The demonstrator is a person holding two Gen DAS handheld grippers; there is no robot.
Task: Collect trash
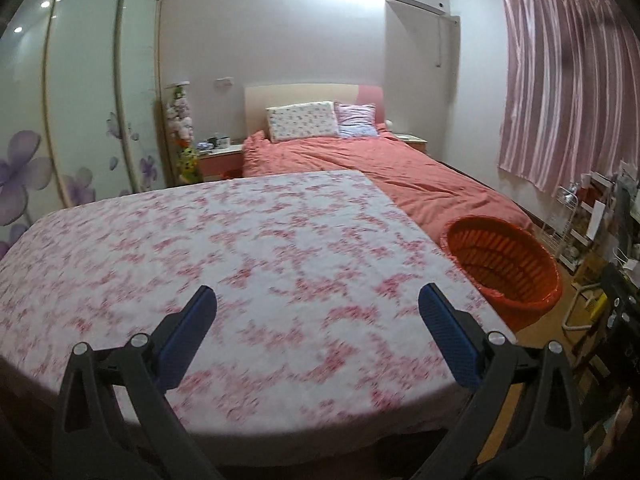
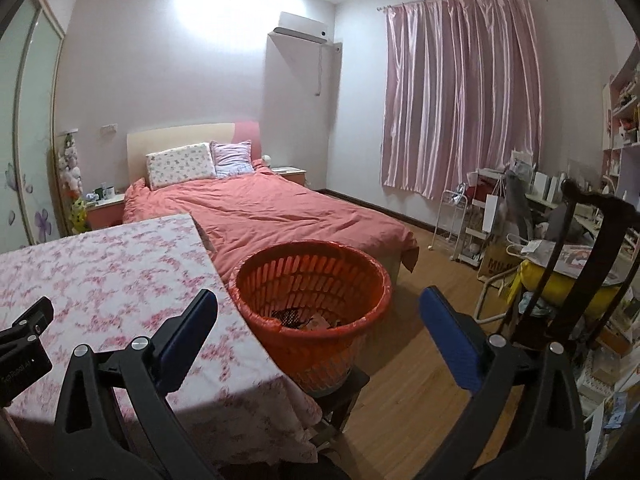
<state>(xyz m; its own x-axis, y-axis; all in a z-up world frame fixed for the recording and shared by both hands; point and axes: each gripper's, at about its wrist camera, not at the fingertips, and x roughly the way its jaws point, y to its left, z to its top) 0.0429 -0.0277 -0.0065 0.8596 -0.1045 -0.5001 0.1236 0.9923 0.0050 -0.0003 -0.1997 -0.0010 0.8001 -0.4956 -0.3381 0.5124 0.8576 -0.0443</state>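
An orange slatted basket (image 2: 312, 280) with a red liner stands on a dark stool beside the table's right edge; it holds some scraps of trash (image 2: 304, 318). It also shows in the left wrist view (image 1: 504, 264). My right gripper (image 2: 318, 316) is open and empty, held in front of the basket. My left gripper (image 1: 318, 312) is open and empty above the table with the pink floral cloth (image 1: 224, 248). I see no trash on the cloth. Part of the left gripper's body (image 2: 24, 344) shows at the left of the right wrist view.
A bed with a salmon cover (image 2: 280, 216) lies behind the table. A cluttered desk, white rack and chair (image 2: 560, 240) stand at the right. Wooden floor (image 2: 420, 380) lies right of the basket. A wardrobe (image 1: 80, 100) stands at the left.
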